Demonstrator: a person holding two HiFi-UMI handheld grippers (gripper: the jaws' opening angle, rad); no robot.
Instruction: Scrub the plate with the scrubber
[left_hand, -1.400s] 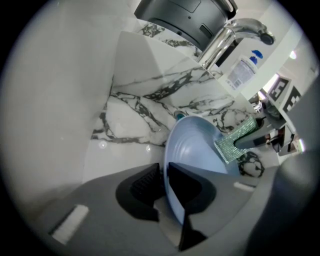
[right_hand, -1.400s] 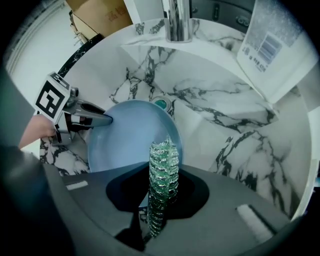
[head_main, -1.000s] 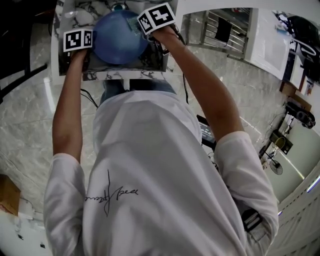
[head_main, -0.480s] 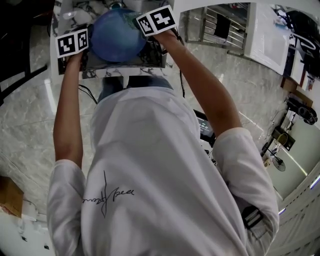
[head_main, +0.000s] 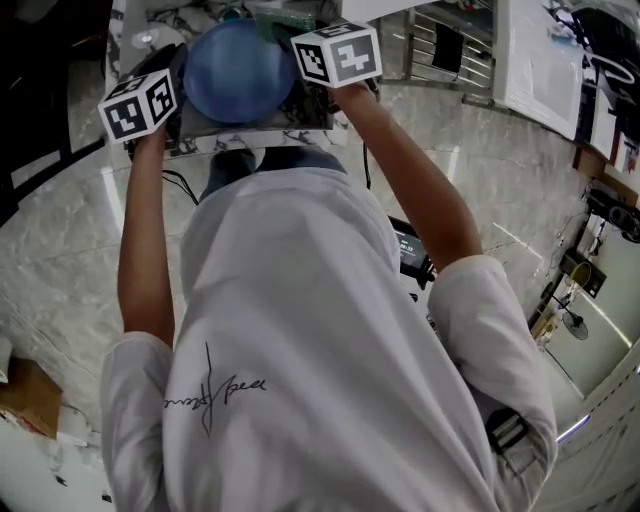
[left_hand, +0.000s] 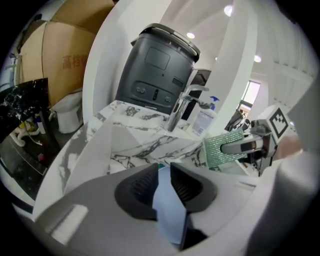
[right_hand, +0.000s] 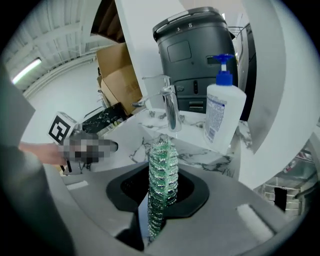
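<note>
Plate (left_hand: 169, 212) apparently between left hand-held gripper (left_hand: 164, 172)

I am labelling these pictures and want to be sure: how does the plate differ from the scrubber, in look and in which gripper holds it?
The plate is blue, smooth and round; the scrubber is a green, glittery rectangular pad. The left gripper clamps the plate by its rim; the right gripper clamps the scrubber. Both sit between shut jaws.

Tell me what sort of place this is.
Probably a kitchen-style wash station set up in a workshop or lab: a marble-patterned counter with a tap and a pump soap bottle, and cardboard boxes stacked behind.
</note>
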